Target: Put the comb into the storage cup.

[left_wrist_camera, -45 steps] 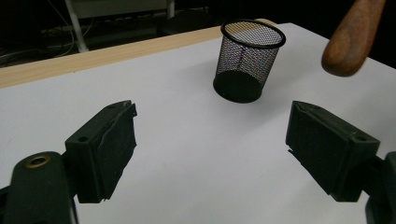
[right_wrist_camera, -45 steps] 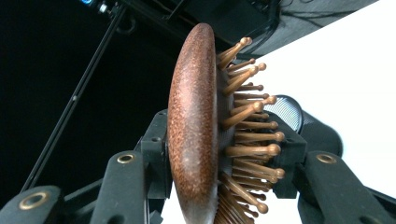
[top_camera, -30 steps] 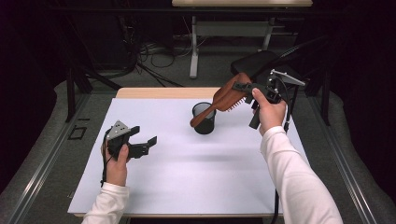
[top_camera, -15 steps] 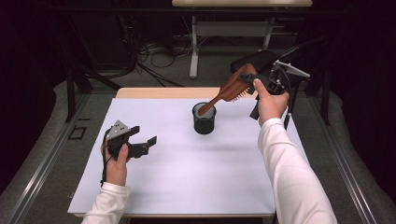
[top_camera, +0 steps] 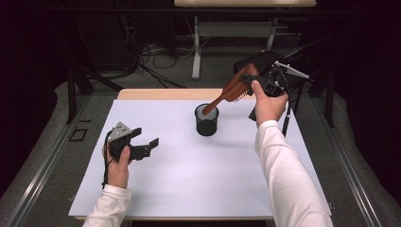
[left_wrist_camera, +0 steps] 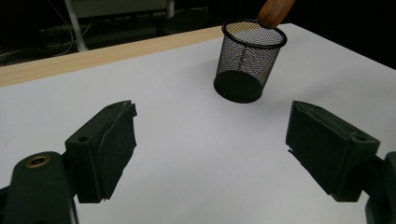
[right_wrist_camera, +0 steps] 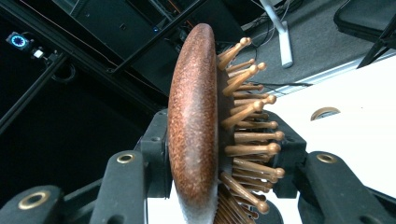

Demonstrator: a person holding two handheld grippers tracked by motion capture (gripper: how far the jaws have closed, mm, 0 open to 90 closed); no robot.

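Tilting the wooden hairbrush, clenched in the right hand-held gripper, steeper than a second ago, handle tip now entering the mesh cup near the bench's far edge, left hand-held gripper released, idle.

A wooden hairbrush (bristle pins facing right) sits clamped between the black jaws.

White long sleeves cover both forearms. Each black gripper has blocky jaws with brass-ringed screw holes, a grey three-cornered plate and a black cable.
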